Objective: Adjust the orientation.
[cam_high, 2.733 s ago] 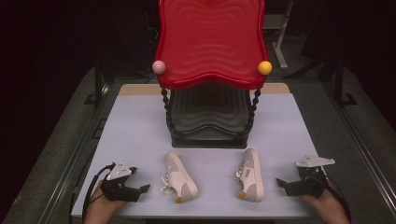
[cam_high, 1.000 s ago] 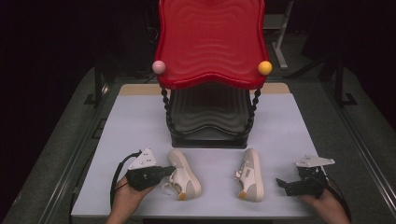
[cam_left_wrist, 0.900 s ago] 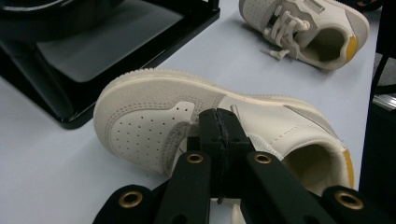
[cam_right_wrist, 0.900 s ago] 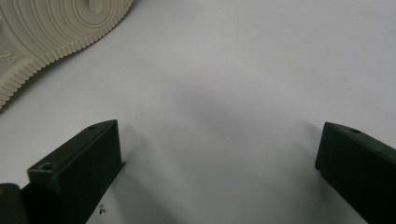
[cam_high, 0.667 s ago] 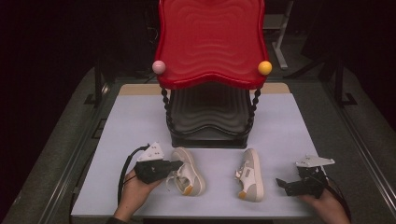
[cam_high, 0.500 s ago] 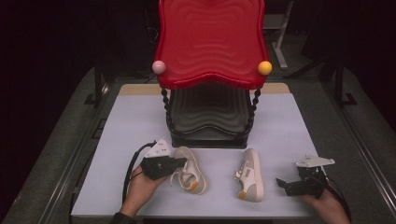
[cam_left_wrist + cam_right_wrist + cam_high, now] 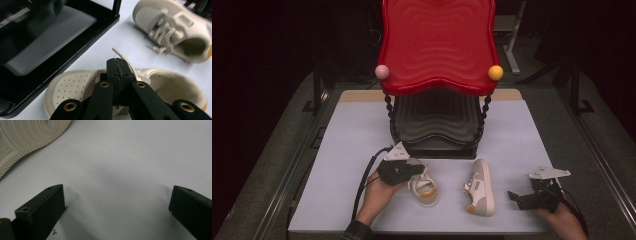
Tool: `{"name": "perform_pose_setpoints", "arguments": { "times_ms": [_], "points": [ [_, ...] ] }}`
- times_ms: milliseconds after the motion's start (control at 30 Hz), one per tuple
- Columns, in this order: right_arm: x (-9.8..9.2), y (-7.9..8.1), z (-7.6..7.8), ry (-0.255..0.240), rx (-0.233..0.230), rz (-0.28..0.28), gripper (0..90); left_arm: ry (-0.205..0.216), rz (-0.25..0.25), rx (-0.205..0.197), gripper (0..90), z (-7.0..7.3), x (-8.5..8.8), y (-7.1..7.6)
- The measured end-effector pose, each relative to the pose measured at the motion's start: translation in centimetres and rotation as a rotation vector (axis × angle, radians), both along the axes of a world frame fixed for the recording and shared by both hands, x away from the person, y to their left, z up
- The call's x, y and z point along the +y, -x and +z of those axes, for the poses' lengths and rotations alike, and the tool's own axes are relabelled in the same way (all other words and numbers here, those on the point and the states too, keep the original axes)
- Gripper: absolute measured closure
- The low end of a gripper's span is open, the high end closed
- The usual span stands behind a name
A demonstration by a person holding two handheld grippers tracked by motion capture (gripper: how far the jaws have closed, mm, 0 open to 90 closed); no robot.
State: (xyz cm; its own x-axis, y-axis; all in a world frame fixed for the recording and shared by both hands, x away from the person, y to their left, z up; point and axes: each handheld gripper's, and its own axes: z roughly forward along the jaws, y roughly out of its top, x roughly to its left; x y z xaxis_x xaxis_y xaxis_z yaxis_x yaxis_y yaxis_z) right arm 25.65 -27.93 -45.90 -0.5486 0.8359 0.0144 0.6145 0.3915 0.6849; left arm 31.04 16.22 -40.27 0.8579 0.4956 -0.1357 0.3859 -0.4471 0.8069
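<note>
Two cream sneakers with orange heel marks lie on the white tabletop. My left gripper is shut on the laces and tongue of the left sneaker, just in front of the rack. In the left gripper view the jaws meet over that sneaker, and a lace end sticks out past them. The other sneaker lies on its side to the right. Near the front right edge my right gripper rests open on bare table, with that sneaker's sole ahead to its left.
A rack stands at the table's middle back, with a wavy red top shelf and a black lower shelf on beaded posts. Pink and yellow knobs mark its front corners. Dark floor surrounds the table.
My left gripper has closed on the left sneaker and dragged it right and toward the rack, turning its toe. The right gripper and right sneaker have stayed put.
</note>
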Motion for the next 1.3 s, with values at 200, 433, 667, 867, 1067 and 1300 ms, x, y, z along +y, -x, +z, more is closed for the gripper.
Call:
{"name": "perform_pose_setpoints", "arguments": {
  "times_ms": [200, 433, 667, 867, 1067, 1300],
  "points": [
    [0.0, 0.0, 0.0, 0.001, 0.0, 0.0, 0.0, -0.006, -0.023, -0.005, 82.7, 1.4, -0.1, 1.3],
    [0.0, 0.0, 0.0, 0.0, -0.001, 0.0, 0.0, 0.026, -0.085, 0.025, 72.6, 2.3, -0.8, 2.9],
    [0.0, 0.0, 0.0, 0.0, -0.001, 0.0, 0.0, 0.002, -0.124, 0.047, 70.7, 1.5, -1.6, 4.0],
    [0.0, 0.0, 0.0, 0.0, -0.001, 0.0, 0.0, -0.006, -0.143, 0.067, 69.7, 0.7, -1.8, 4.5],
    [0.0, 0.0, 0.0, 0.0, -0.001, 0.0, 0.0, -0.032, -0.159, 0.085, 69.3, -0.1, -2.4, 4.5],
    [0.0, 0.0, 0.0, -0.001, -0.002, 0.0, 0.0, -0.073, -0.165, 0.096, 70.2, -0.8, -2.7, 4.4]
  ]
}}
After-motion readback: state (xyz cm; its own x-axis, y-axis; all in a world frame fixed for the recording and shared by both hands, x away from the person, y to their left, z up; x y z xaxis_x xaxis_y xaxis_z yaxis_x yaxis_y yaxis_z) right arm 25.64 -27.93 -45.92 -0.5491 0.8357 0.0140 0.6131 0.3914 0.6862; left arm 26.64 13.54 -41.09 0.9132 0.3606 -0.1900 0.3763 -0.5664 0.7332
